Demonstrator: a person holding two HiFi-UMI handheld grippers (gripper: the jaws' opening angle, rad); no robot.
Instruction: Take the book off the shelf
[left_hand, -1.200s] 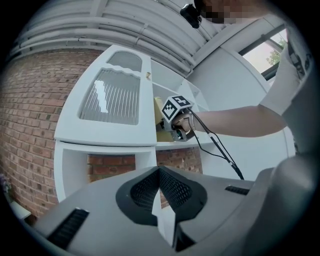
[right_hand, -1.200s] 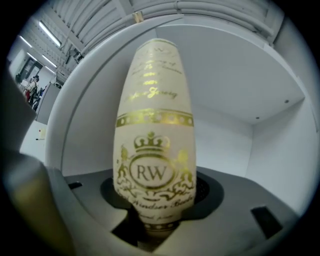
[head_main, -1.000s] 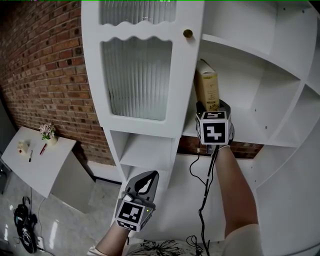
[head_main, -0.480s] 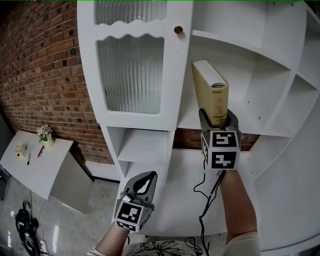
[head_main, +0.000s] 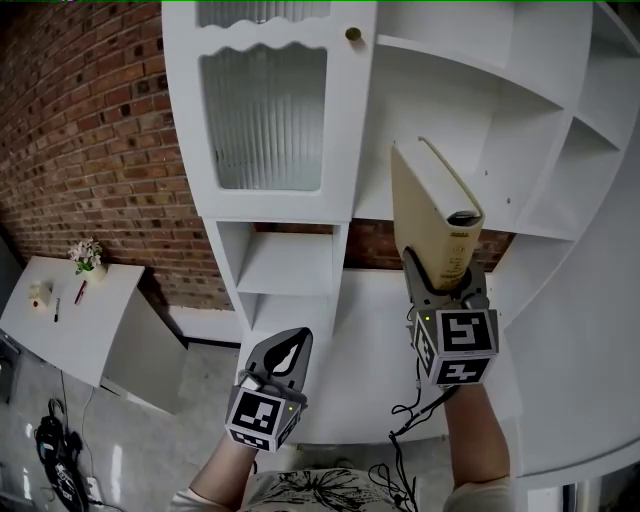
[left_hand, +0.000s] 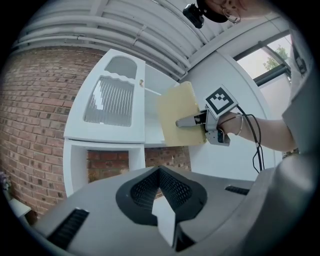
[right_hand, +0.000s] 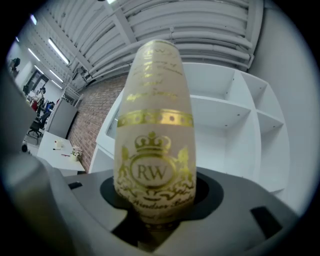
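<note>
Gripping cream gold-stamped hardback book (head_main: 425, 205) by its lower end: right tool (head_main: 441, 272), jaws partway apart, pressed on both covers; book stands upright along tool axis, out in front of white shelf unit (head_main: 500, 110); left tool (head_main: 284, 358), jaws together, empty, lower, farther off.

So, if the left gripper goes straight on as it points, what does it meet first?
Probably the white shelf unit, near the open compartment below its ribbed-glass door; depth is unclear.
</note>
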